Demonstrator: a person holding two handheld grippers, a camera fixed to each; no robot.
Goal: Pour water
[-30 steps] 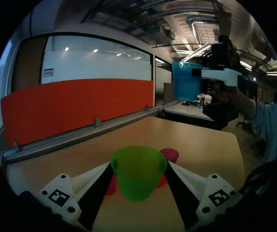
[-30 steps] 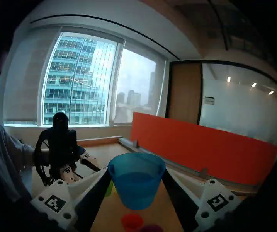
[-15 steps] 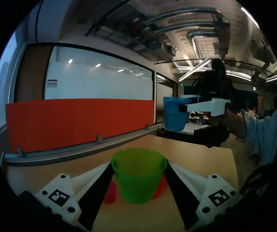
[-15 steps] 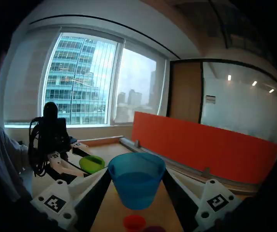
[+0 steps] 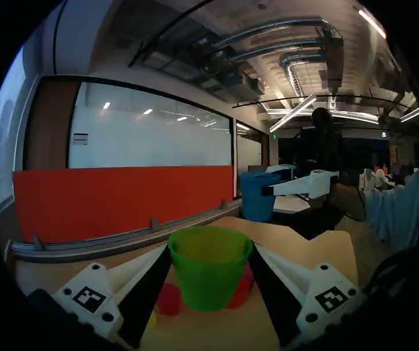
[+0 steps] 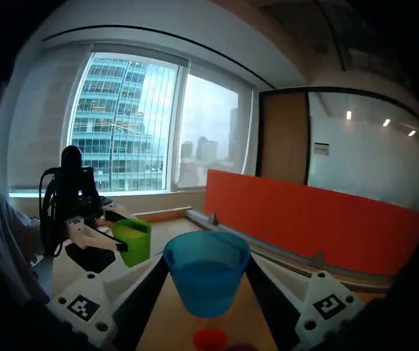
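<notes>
My left gripper is shut on a green cup, held upright above the wooden table. The same green cup appears in the right gripper view at the left, carried by the far gripper. My right gripper is shut on a blue cup that holds water and stands upright. In the left gripper view this blue cup hangs at mid-right in the other gripper, higher than the green cup and beyond it.
Small red cups and a pink one stand on the table behind the green cup; a red cup sits below the blue one. An orange partition with a rail runs along the table's far edge. A person's sleeve is at the right.
The green cup has risen off the table and come upright beside the blue cup. The blue cup has dropped lower in the left gripper view and moved closer.
</notes>
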